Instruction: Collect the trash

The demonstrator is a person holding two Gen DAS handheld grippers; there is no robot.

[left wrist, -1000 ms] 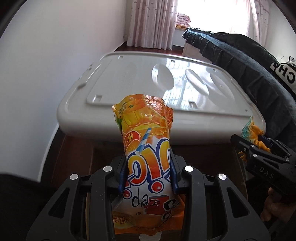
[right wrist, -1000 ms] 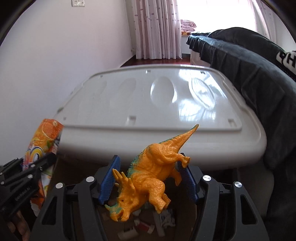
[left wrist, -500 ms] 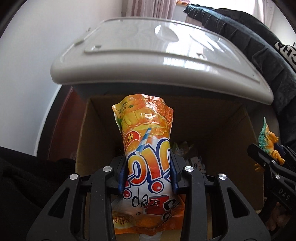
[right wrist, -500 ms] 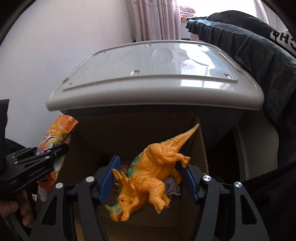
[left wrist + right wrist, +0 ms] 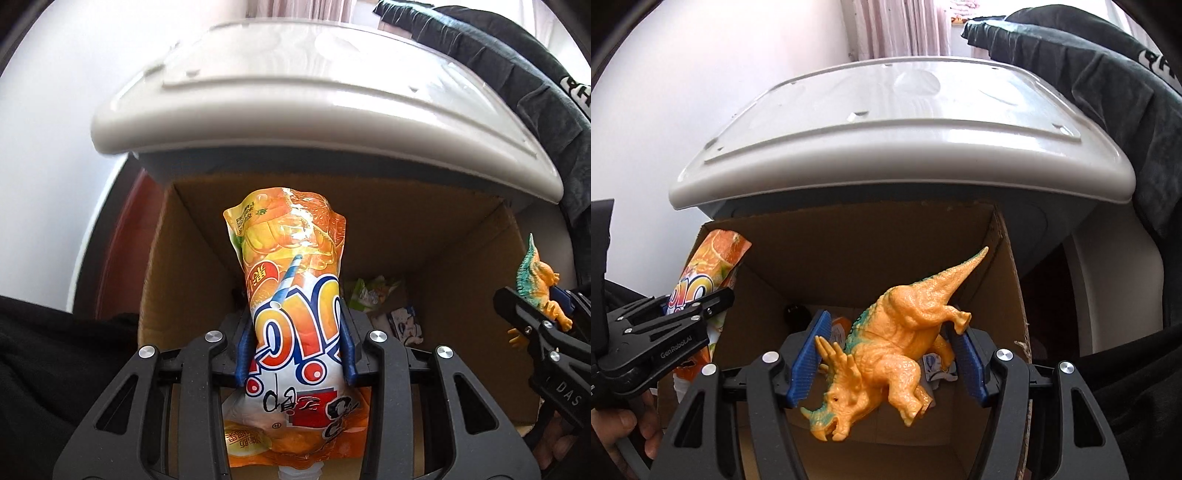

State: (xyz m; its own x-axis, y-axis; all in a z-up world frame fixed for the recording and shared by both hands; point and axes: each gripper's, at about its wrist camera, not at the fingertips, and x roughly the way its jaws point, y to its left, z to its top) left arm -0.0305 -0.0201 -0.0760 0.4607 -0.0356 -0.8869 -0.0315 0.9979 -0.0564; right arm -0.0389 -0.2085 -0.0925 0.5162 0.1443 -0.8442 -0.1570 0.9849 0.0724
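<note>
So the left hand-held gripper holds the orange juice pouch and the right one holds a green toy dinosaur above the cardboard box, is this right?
Not quite: the toy dinosaur in the right hand-held gripper is orange, as the right wrist view shows. The left hand-held gripper does hold the juice pouch above the cardboard box.

Our left hand-held gripper (image 5: 295, 354) is a black plastic frame with triangular cut-outs in its two arms and four round silver screw heads across the front. Its fingers (image 5: 243, 350) carry blue ribbed pads. From the right wrist view we read the white lettering "GenRoboLAI" along its side. Our right hand-held gripper (image 5: 890, 354) is built the same way: black skeleton arms, silver screws, blue grooved pads (image 5: 807, 363). Seen from the left wrist view, its side is marked "DAS" in white. We wear dark black sleeves (image 5: 55, 369), and bare fingertips (image 5: 646, 439) show beneath the left frame.
</note>
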